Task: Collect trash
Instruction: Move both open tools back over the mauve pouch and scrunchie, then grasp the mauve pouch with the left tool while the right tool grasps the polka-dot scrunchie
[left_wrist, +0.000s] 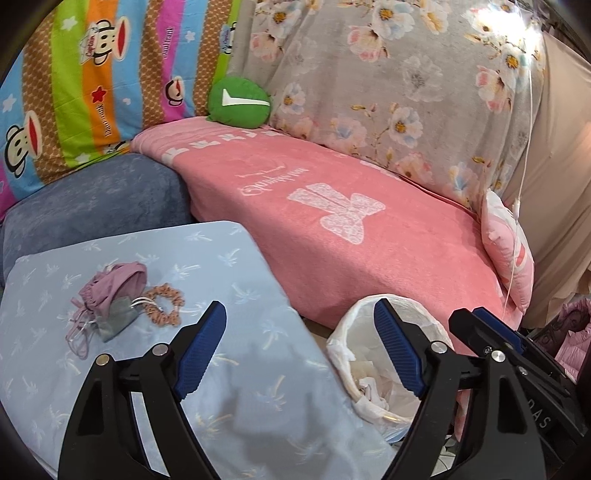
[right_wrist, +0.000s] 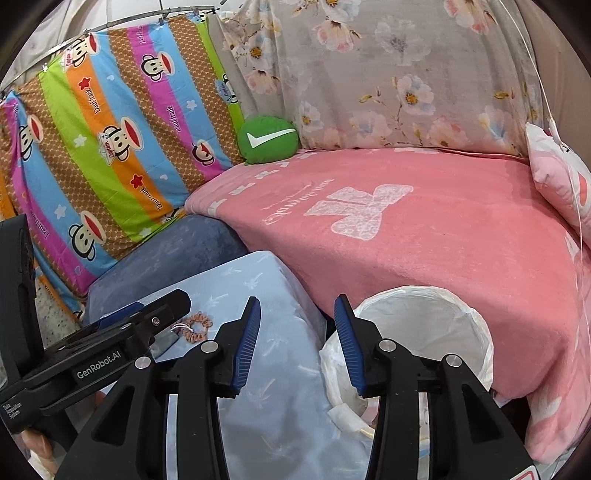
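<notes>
Both grippers hang over the near edge of the light blue cushion (left_wrist: 155, 280), beside the white-lined bin (left_wrist: 388, 354), and both are released with nothing between the fingers. The left gripper (left_wrist: 299, 350) stands wide apart; the right gripper (right_wrist: 297, 343) is parted less, sitting just to the right of the left one.

What looks like the trash is a small heap near the cushion's left edge: a crumpled mauve face mask (left_wrist: 110, 291) with a grey mask (left_wrist: 118, 317) tucked under it, ear loops trailing toward the near edge. A peach hair scrunchie (left_wrist: 164, 301) touches the heap on its right side. The heap lies ahead and to the left of the left fingers, its long axis running from far right to near left. The left hand is clearly nearer; the bin sits under the right one.

I count two masks, one scrunchie, one bin holding some crumpled paper, and two grippers.
</notes>
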